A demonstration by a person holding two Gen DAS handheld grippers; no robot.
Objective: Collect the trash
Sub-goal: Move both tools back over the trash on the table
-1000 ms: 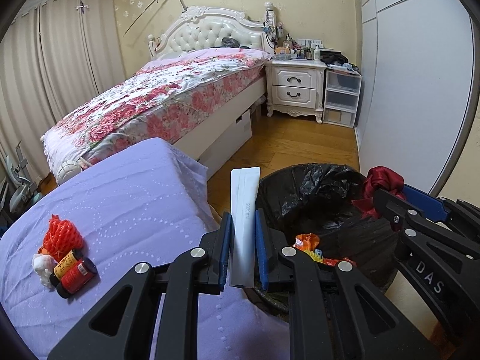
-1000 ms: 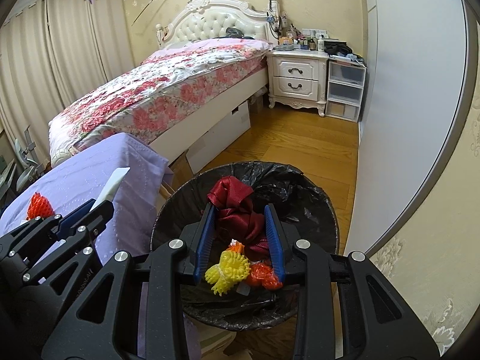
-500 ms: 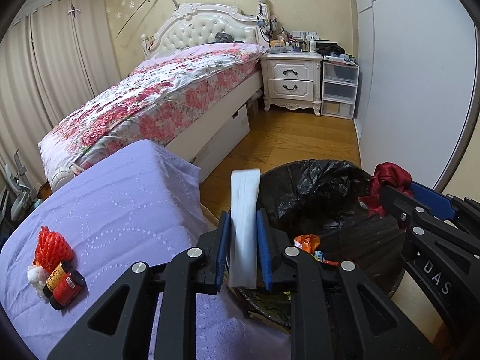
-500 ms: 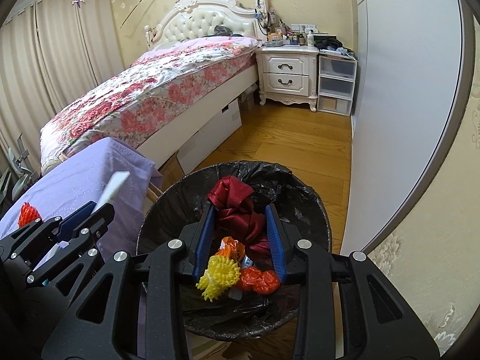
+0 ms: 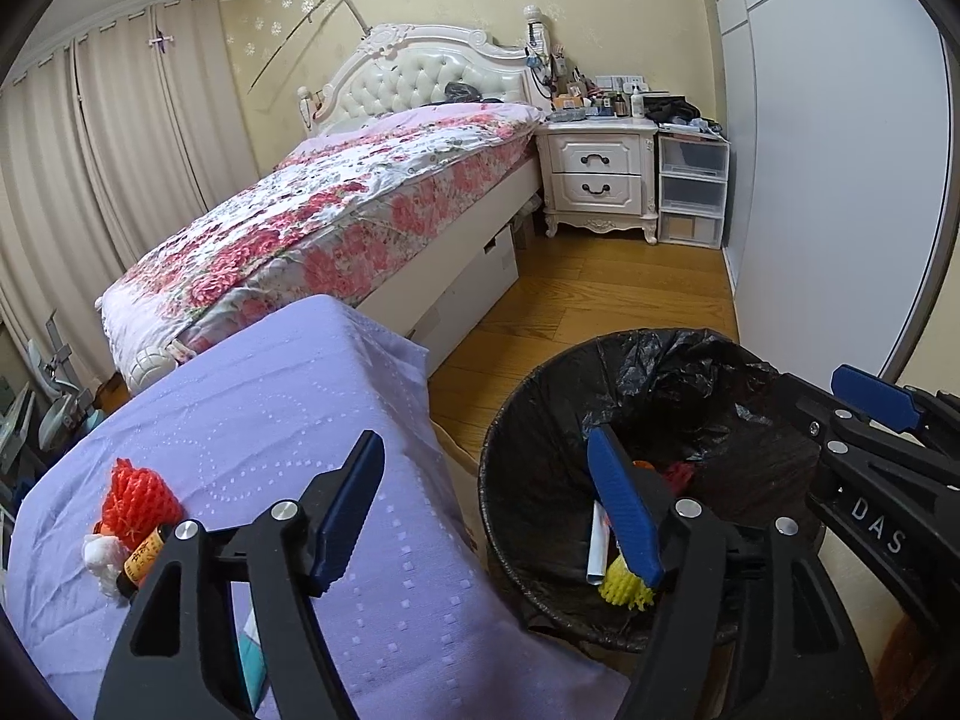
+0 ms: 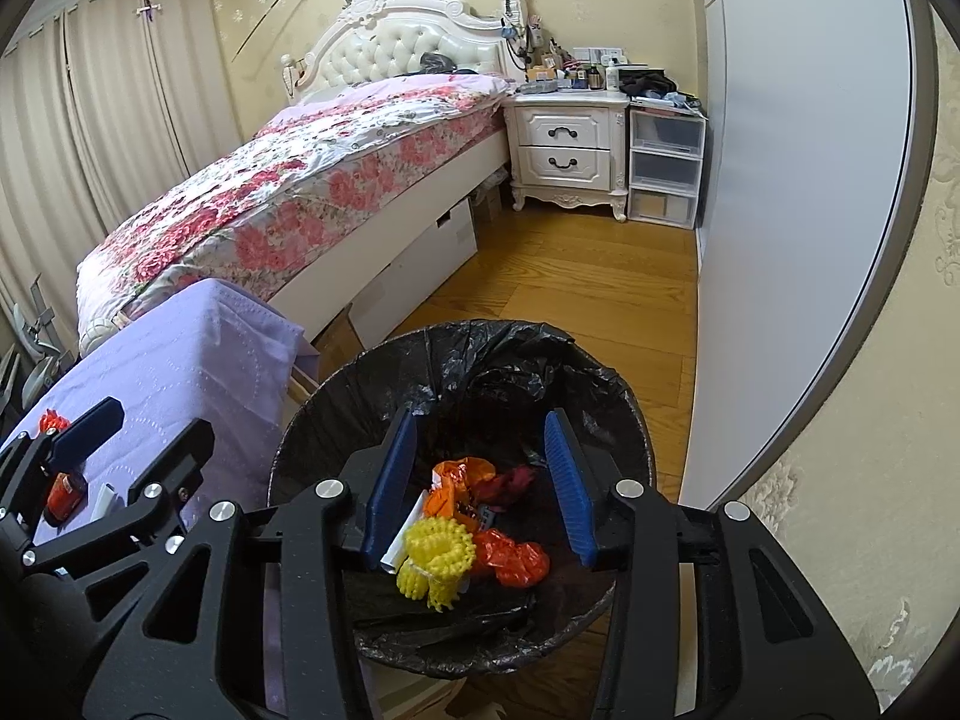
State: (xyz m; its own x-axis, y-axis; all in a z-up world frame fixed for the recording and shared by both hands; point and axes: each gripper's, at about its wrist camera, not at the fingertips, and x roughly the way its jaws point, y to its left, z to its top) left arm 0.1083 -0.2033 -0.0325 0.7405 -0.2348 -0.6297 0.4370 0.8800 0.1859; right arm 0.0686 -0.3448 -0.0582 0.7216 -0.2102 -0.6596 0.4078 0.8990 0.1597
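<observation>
A round bin with a black bag (image 5: 540,438) (image 6: 606,384) stands on the floor beside the purple-clothed table (image 5: 240,420). Inside lie a white strip (image 5: 597,546) (image 6: 405,531), yellow foam net (image 6: 435,558), orange wrappers (image 6: 510,558) and a dark red cloth (image 6: 516,477). My left gripper (image 5: 486,498) is open and empty over the table's edge and bin rim. My right gripper (image 6: 480,480) is open and empty above the bin. On the table lie a red foam net (image 5: 138,498), a small labelled bottle (image 5: 141,558) and white scrap (image 5: 99,552).
A floral bed (image 5: 336,222) stands behind the table, with a white nightstand (image 5: 597,174) and plastic drawers (image 5: 690,192) at the far wall. A wardrobe door (image 5: 840,180) runs along the right. Wooden floor (image 5: 600,300) lies between.
My left gripper opened and the white strip dropped into the bin. My right gripper opened and the dark red cloth fell into the bin.
</observation>
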